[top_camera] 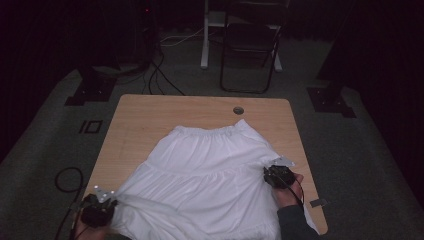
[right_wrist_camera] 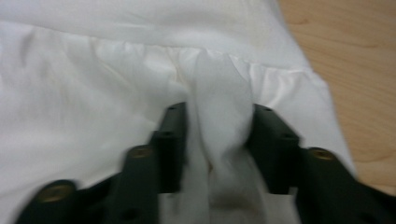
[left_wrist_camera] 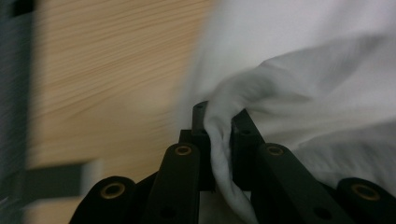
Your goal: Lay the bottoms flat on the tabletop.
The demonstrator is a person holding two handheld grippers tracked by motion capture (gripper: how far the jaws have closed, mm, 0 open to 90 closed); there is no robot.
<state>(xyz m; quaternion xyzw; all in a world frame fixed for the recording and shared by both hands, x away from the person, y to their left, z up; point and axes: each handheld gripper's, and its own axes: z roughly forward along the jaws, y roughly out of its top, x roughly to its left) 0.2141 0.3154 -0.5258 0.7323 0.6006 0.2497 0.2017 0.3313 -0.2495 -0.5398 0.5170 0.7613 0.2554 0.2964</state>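
A white tiered skirt [top_camera: 210, 170] lies spread on the wooden table [top_camera: 150, 115], waistband toward the far side. At the near left corner my left gripper [top_camera: 115, 201] is shut on the skirt's hem, pulling a taut fold. In the left gripper view the cloth [left_wrist_camera: 317, 93] is pinched tight between the jaws of that gripper [left_wrist_camera: 219, 126]. My right gripper [top_camera: 268, 173] sits at the skirt's right edge by the tier seam. In the right gripper view a bunched ridge of fabric [right_wrist_camera: 219, 93] fills the gap of that gripper [right_wrist_camera: 217, 121], touching both jaws.
A round cable hole [top_camera: 238, 110] sits near the table's far edge. A small tag [top_camera: 318, 203] lies at the near right corner. Behind the table stand a dark folding chair [top_camera: 250, 45] and a white post [top_camera: 205, 35]. Cables [top_camera: 67, 177] loop on the carpet at left.
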